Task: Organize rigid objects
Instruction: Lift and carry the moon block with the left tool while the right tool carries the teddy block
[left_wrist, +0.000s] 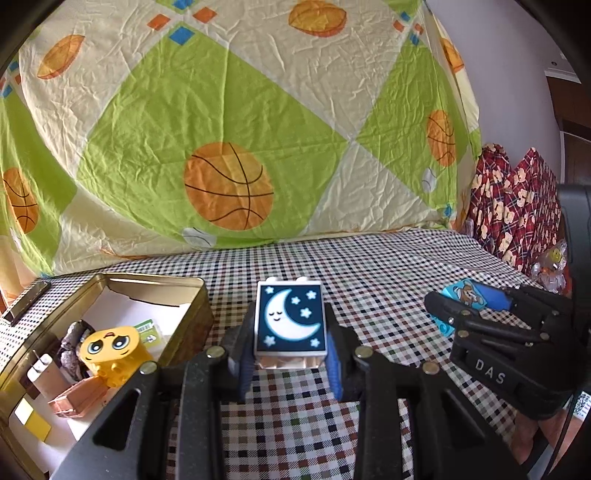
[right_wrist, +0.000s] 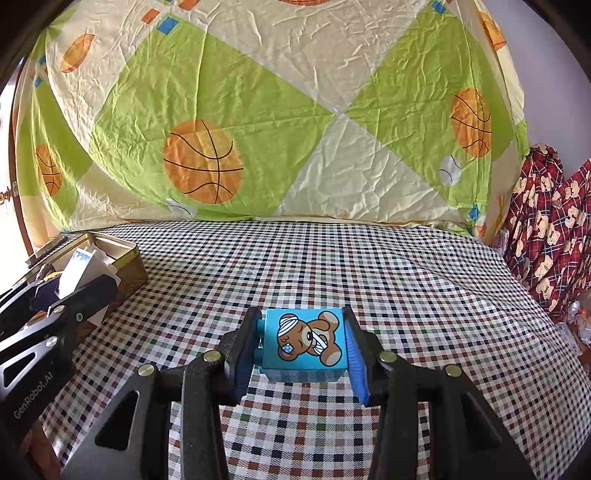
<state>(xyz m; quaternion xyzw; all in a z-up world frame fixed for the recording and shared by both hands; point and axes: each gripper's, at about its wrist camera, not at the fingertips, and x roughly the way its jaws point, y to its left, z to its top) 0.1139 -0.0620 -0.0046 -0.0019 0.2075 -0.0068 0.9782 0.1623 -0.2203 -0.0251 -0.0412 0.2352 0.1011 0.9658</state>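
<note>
On the checked tablecloth (right_wrist: 369, 266): both grippers were loaded, each with one toy block, so the sorting looked part-way through.
Left gripper (left_wrist: 290, 363): pinched the moon block (left_wrist: 289, 320) by its two sides, picture face up, held above the cloth just right of the tin.
Right gripper (right_wrist: 301, 354): clamped the bear block (right_wrist: 306, 341) between its blue pads, studs toward the left pad, carried over open cloth well apart from the tin.
Gold tin (left_wrist: 192, 317): stood open at the left of the table, its lid (left_wrist: 26, 301) lying just behind it.
Already in the tin: a yellow face block (left_wrist: 109, 349), a brown brick (left_wrist: 77, 400), a yellow-and-white block (left_wrist: 31, 419), a small green-labelled card (left_wrist: 147, 330), plus a dark lumpy piece I could not identify.
Left to do, as I judged it: both held blocks still had to go into the tin, the moon one first since it was nearer.
Elsewhere: clear bags (left_wrist: 552, 266) with small bright items sat at the far right; whether they belonged to the job I could not tell.
</note>
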